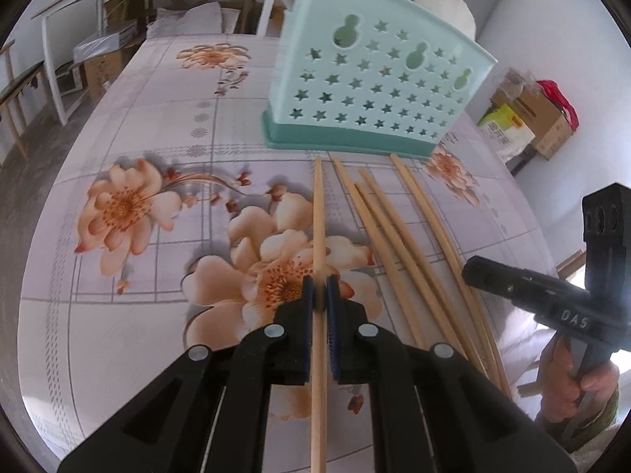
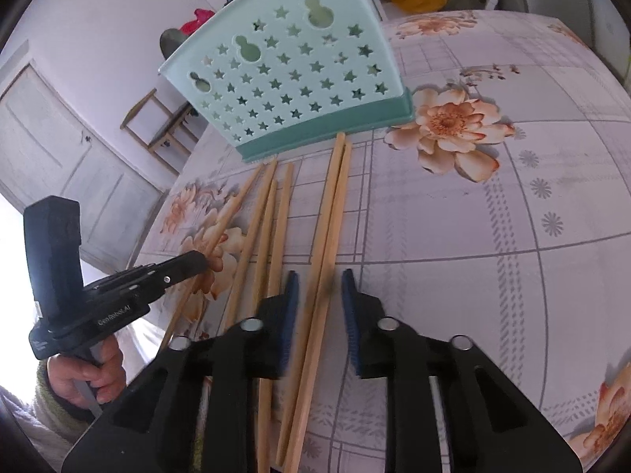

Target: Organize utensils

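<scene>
A mint-green utensil holder (image 1: 374, 79) with star-shaped holes stands on the floral tablecloth (image 1: 138, 315). In front of it lie several wooden chopsticks (image 1: 394, 236). My left gripper (image 1: 320, 287) is shut on one chopstick (image 1: 318, 216), which runs between its blue pads towards the holder. In the right wrist view, my right gripper (image 2: 319, 280) is open, straddling a pair of chopsticks (image 2: 333, 205) that lie on the cloth; the pads stand clear of them. The holder (image 2: 292, 75) is ahead. The left gripper (image 2: 199, 260) shows at the left, its chopstick (image 2: 232, 209) slanting up from it.
The table edge runs close on the right in the left wrist view, with cardboard boxes (image 1: 528, 118) on the floor beyond. A white desk (image 1: 79, 12) stands at the far left. A door (image 2: 59, 157) and a wooden chair (image 2: 165, 126) lie past the table's left edge in the right wrist view.
</scene>
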